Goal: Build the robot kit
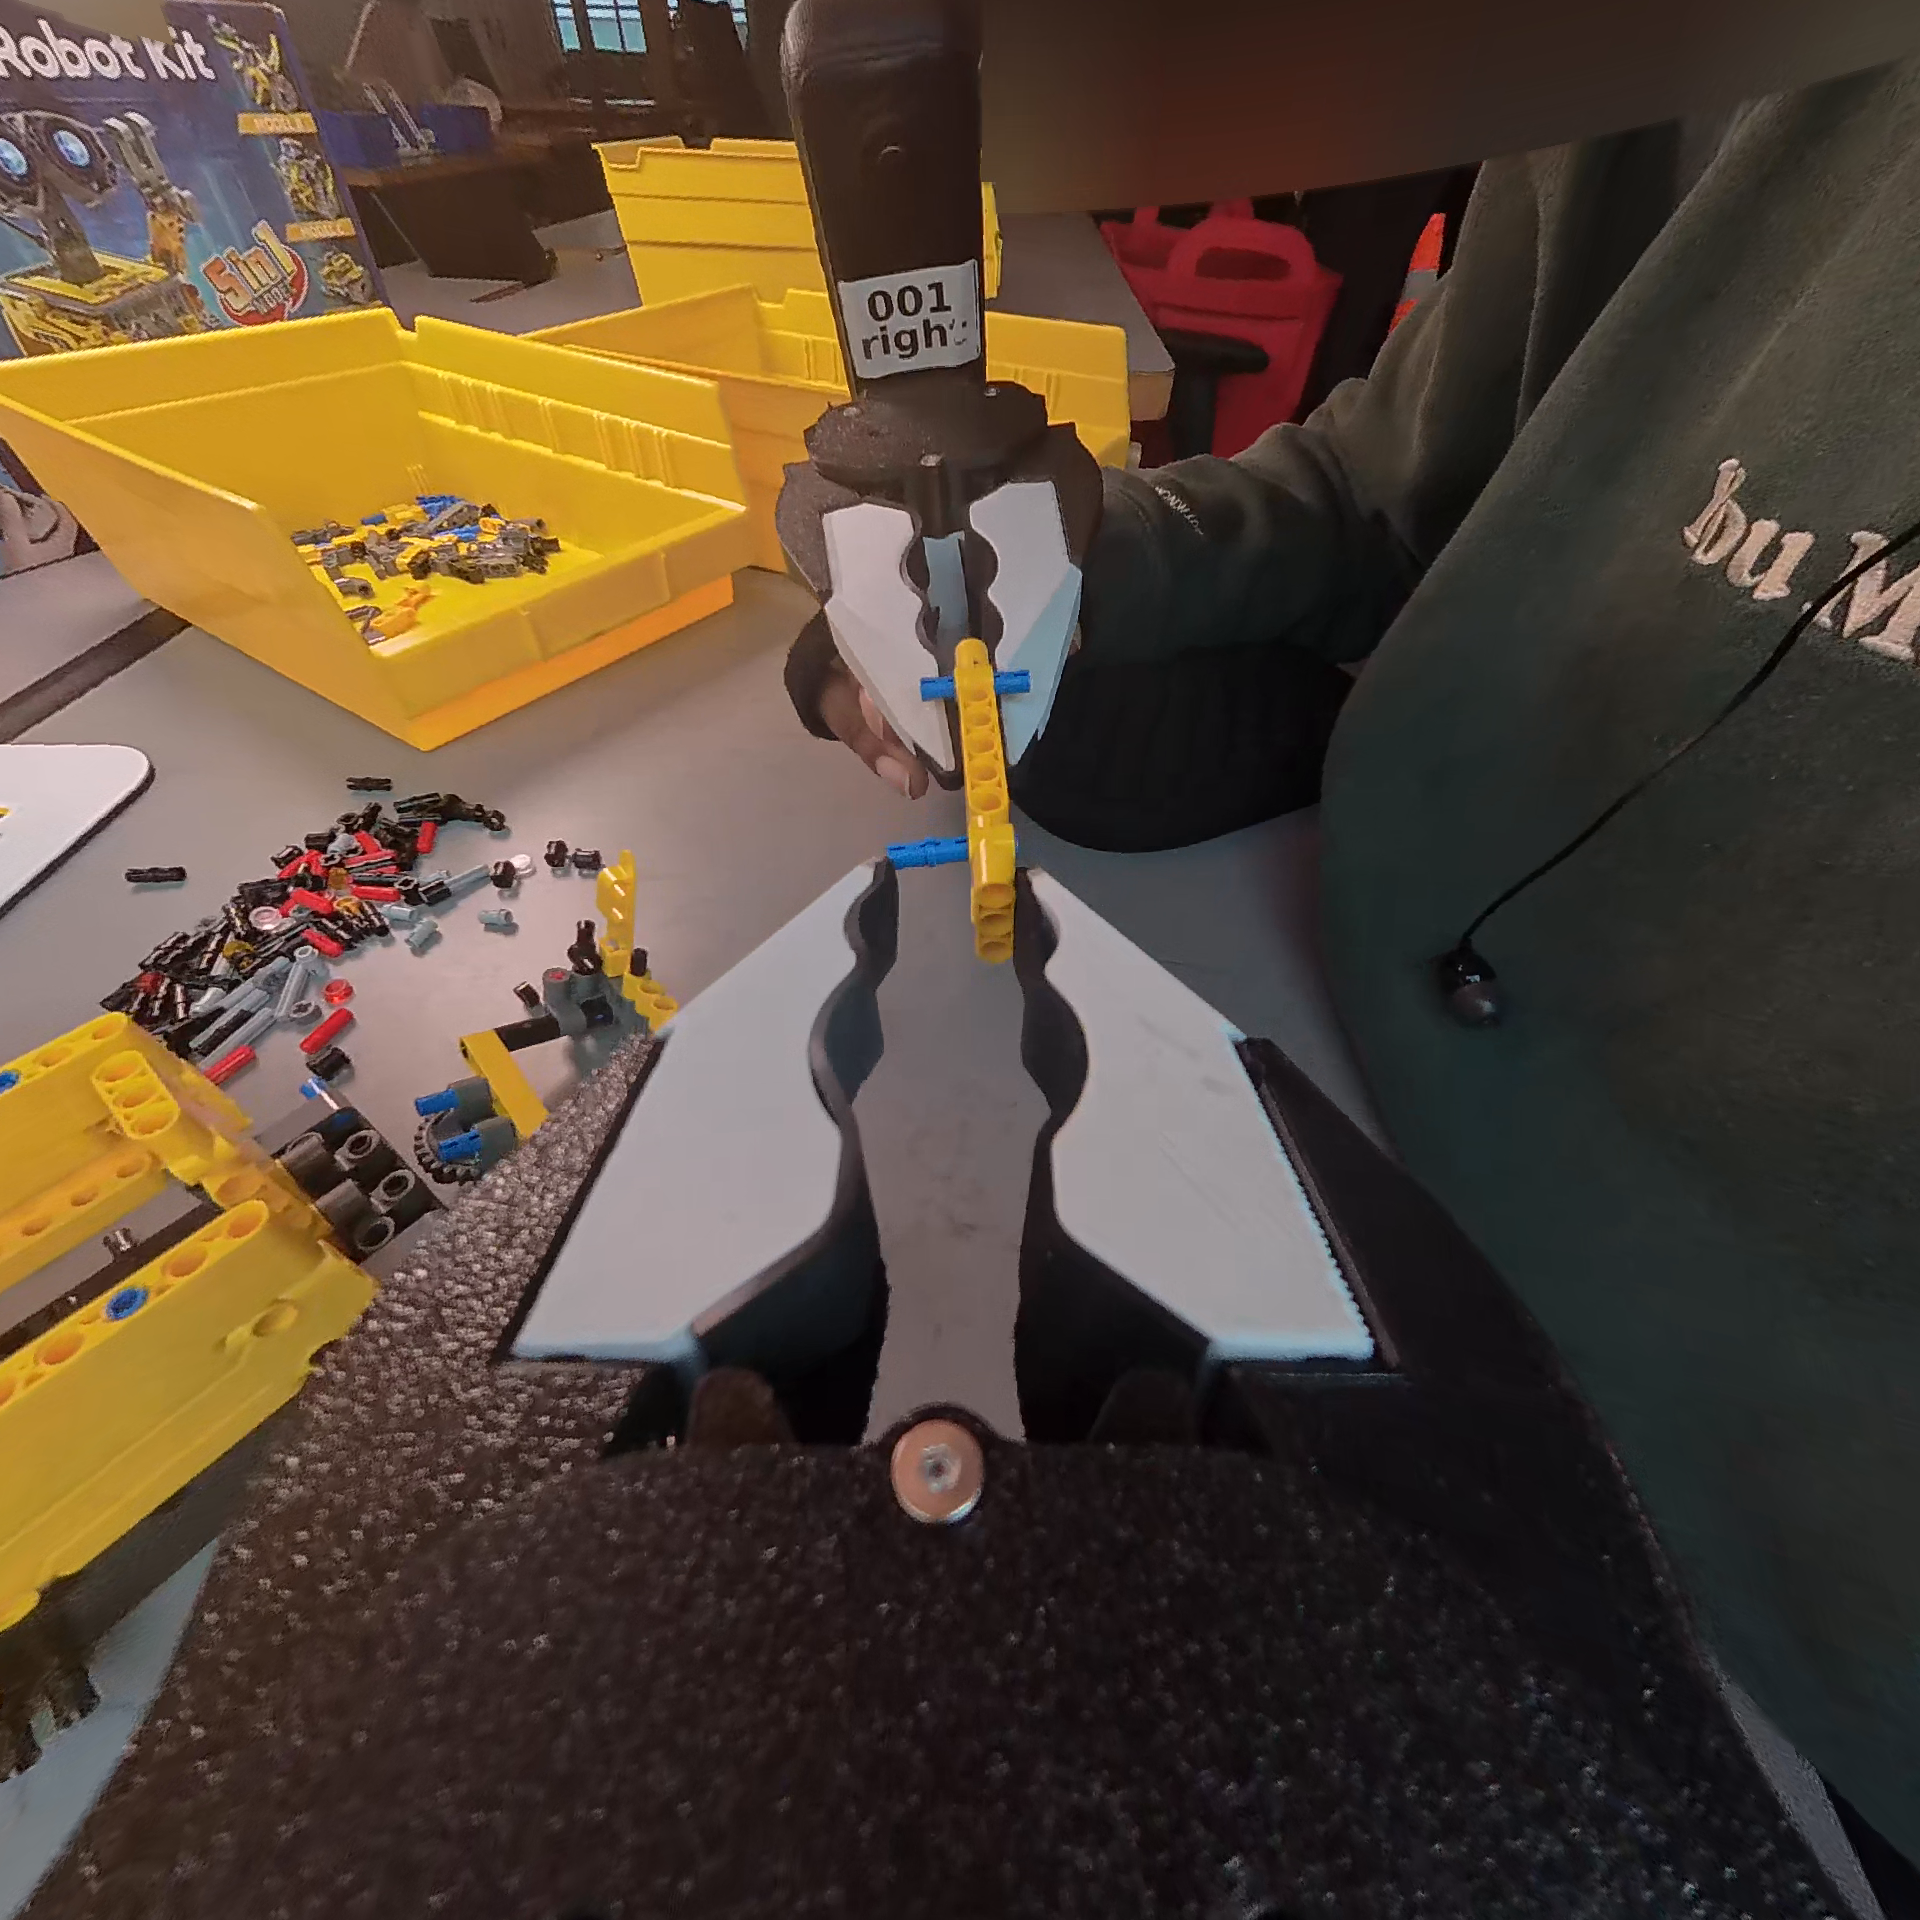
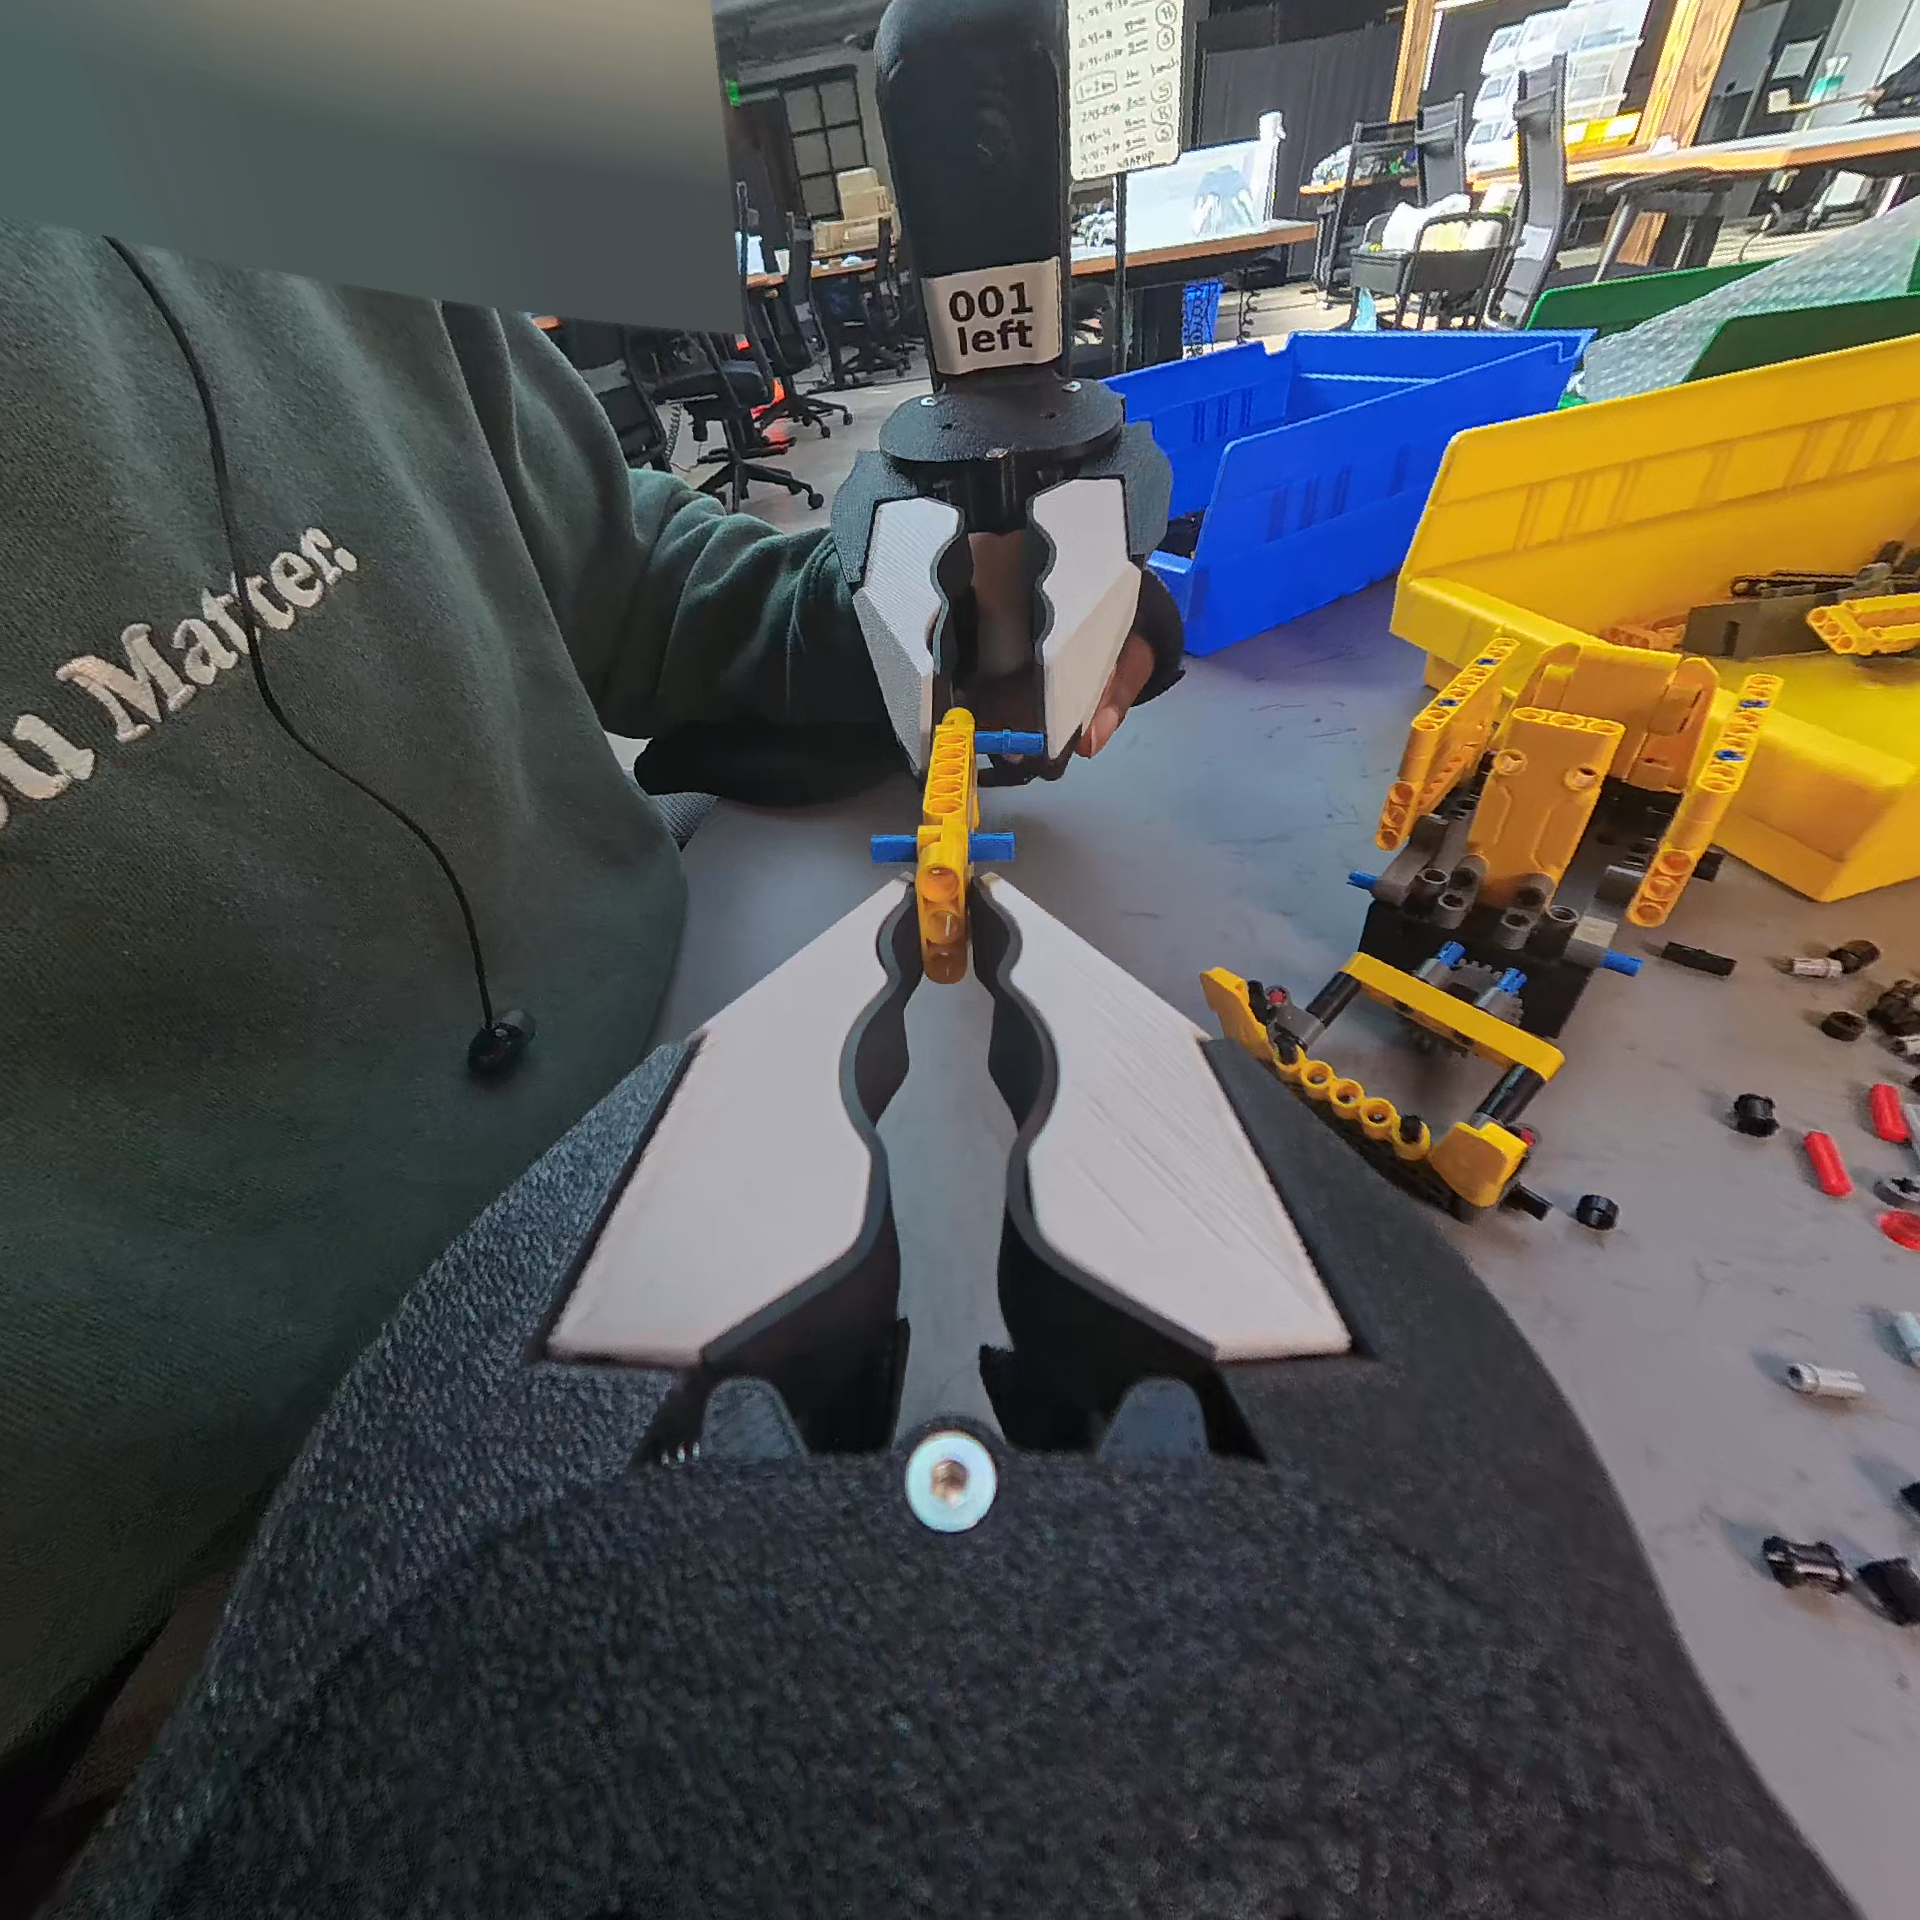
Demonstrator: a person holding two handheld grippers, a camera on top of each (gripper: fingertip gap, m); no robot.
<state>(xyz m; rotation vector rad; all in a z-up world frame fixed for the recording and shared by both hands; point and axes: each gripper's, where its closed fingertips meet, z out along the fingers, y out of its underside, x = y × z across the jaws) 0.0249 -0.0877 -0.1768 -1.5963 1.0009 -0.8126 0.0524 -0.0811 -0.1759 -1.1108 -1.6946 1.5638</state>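
Yellow holed beam (image 1: 985,800), carrying 2 blue pins (image 1: 927,852) crosswise, held in the air above the grey table (image 1: 665,769), between the 2 claws pointing at each other. Left gripper (image 1: 951,883) clamped on the beam's near end in the left wrist view, white fingers (image 1: 748,1122) pressed against the yellow plastic. Right gripper (image 2: 948,891) closed on the opposite end, seen close up in the right wrist view (image 2: 948,914) and far off in the left one (image 1: 971,665).

Behind the beam, a person's dark green sweatshirt (image 1: 1662,1039) with a black cord (image 2: 343,790). Left of the left claw: scattered black, red and grey small parts (image 1: 301,935), a partly built yellow model (image 1: 135,1226), a yellow bin (image 1: 249,488) holding more pieces, and a printed kit box (image 1: 156,177) farther back. In the right wrist view, to the right: another yellow and black assembly (image 2: 1538,831), a yellow bin (image 2: 1662,540), a blue bin (image 2: 1351,457).
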